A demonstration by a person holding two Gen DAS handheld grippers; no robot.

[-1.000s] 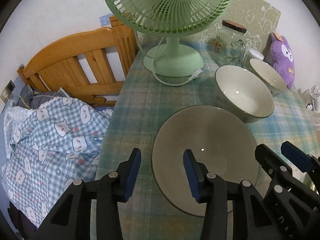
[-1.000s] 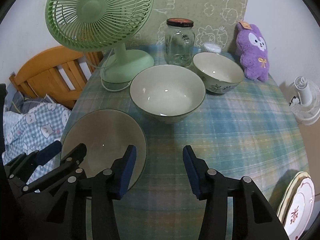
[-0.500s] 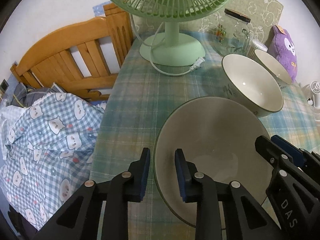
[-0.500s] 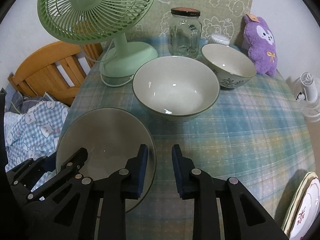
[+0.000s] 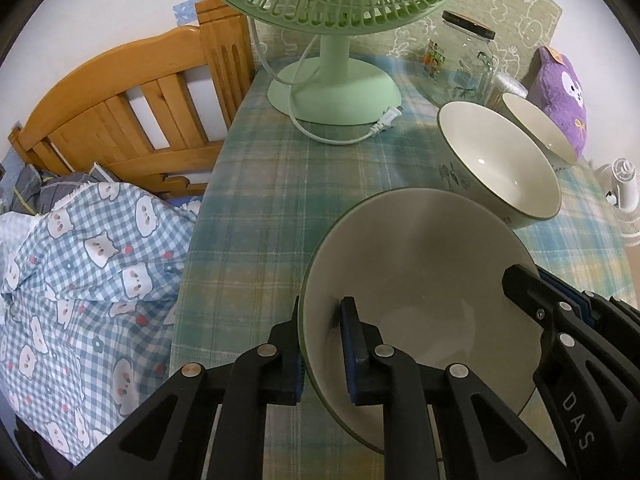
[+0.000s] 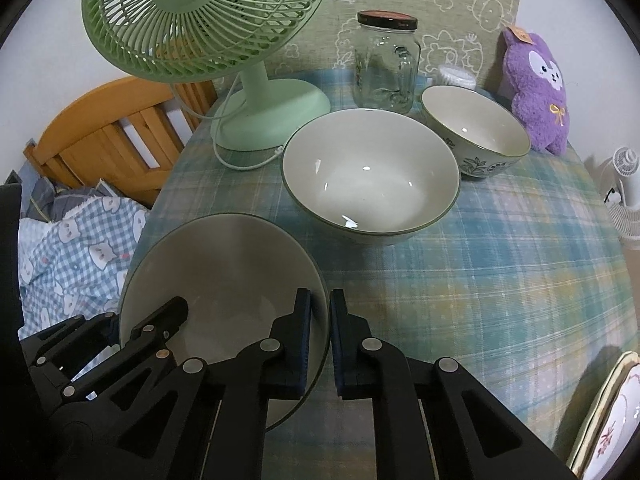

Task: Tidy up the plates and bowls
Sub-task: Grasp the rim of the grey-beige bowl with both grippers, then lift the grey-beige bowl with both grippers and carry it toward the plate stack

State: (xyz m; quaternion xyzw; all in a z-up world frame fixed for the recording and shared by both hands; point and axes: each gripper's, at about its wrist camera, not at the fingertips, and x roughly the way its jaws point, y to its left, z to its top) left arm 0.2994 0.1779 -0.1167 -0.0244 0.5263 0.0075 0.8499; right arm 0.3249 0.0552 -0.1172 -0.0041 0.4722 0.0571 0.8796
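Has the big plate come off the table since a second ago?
Cannot tell. The plate, clamped by both grippers, fills more of each view, but the big bowl grew likewise.

Shallow grey-green ceramic plate point(image 6: 224, 280) near-left on bench point(image 6: 500, 280); large cream bowl point(image 6: 370, 176) behind it, small floral bowl point(image 6: 476, 132) far-right, green desk fan point(image 6: 224, 40) far-left w/ glass jar point(image 6: 386, 62) to its right.

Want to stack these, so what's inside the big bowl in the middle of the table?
The big bowl looks empty: bare cream interior with light glints. Its whole inside shows in the right wrist view.
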